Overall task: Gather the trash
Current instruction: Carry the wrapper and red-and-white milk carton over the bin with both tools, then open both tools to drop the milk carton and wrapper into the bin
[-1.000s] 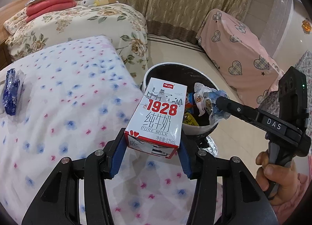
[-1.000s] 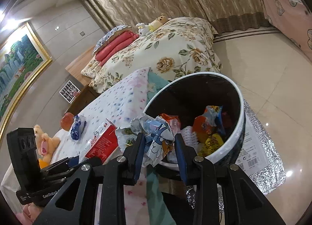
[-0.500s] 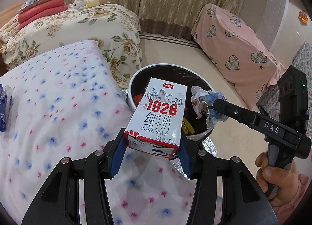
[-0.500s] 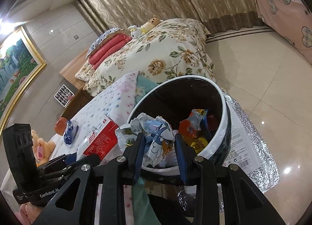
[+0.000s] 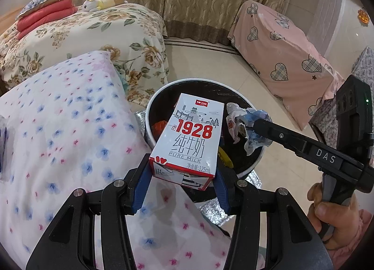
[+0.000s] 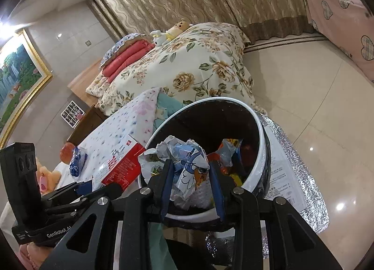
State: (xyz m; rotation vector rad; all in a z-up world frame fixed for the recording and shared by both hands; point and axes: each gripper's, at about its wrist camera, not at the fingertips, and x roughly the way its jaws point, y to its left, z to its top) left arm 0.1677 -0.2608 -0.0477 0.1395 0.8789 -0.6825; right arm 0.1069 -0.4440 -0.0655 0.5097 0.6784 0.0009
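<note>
White cloth dotted with blue and pink flowers covers the table [image 5: 58, 134] at the left, and on it, seen from the right wrist camera, lie a blue wrapper [image 6: 76, 161] and an orange-red rounded object [image 6: 66, 151] just beside it. The left gripper [image 5: 181, 183] is clenched on a milk carton [image 5: 189, 140], its blue pads pressed against the carton's lower sides; the carton, printed "1928 PURE MILK", is held tilted at the table's edge, its upper part overlapping the near rim of the trash bin [image 5: 152, 106]. The bin, white-rimmed and dark inside, stands on a silver foil mat [image 6: 301, 183] on the tiled floor and already holds coloured snack packets [image 6: 230, 153]. To the right, the right gripper [image 6: 190, 185] grasps a crumpled wrapper [image 6: 187, 164], white and blue with a cartoon print, between its blue pads, holding it above the bin's opening. Farther back stand a floral-covered bed [image 5: 93, 33] and, at the far right, furniture under a pink heart-patterned cover [image 5: 285, 54].
</note>
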